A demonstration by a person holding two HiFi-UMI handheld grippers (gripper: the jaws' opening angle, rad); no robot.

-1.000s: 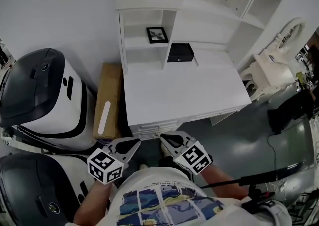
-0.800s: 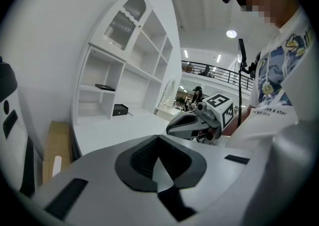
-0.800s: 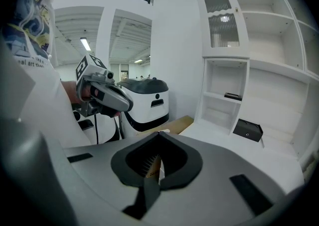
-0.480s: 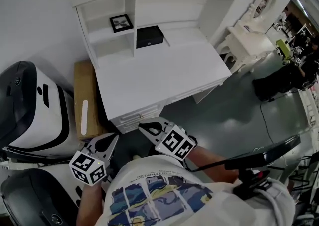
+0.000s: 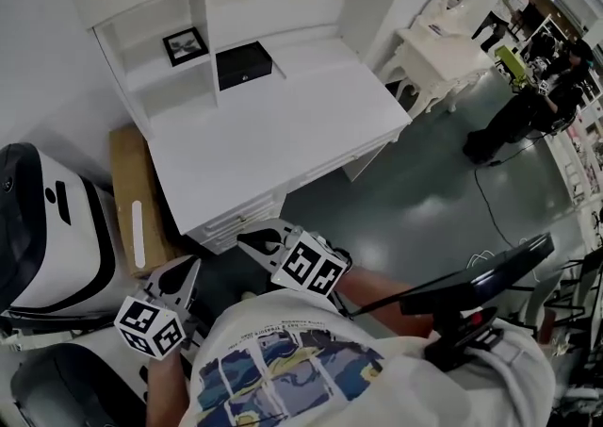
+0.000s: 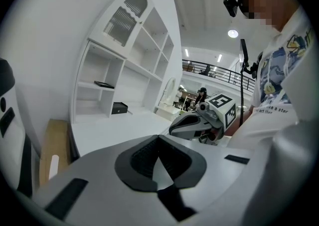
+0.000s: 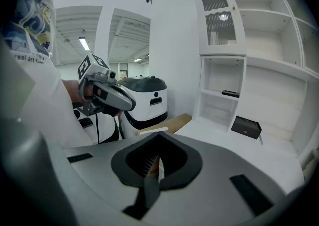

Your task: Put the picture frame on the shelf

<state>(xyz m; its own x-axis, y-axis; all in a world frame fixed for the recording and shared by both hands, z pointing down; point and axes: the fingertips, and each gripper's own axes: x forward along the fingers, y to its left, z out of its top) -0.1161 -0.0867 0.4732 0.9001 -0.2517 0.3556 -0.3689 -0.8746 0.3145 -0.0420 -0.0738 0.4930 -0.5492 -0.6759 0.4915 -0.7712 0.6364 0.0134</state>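
Note:
A small black picture frame [image 5: 185,44] stands in a cubby of the white shelf unit [image 5: 132,86] at the back of the desk; it shows as a thin dark shape in the left gripper view [image 6: 103,85] and the right gripper view [image 7: 230,93]. Both grippers are held close to the person's body, well short of the desk. My left gripper [image 5: 191,268] is shut and empty, its jaws meeting [image 6: 158,139]. The right gripper [image 5: 249,239] is also shut with nothing in it [image 7: 159,136]. Each gripper sees the other: the right gripper [image 6: 192,125], the left gripper [image 7: 112,98].
A black box [image 5: 244,65] sits on the white desk [image 5: 273,133] beside the shelf. A cardboard box [image 5: 132,218] and white-and-black machines [image 5: 38,218] stand to the desk's left. A white dressing table [image 5: 443,48] and people [image 5: 509,123] are at the right.
The head view has swung right, so the desk and shelf slid toward the upper left. Both grippers stayed shut by the body; the left one sits lower in view.

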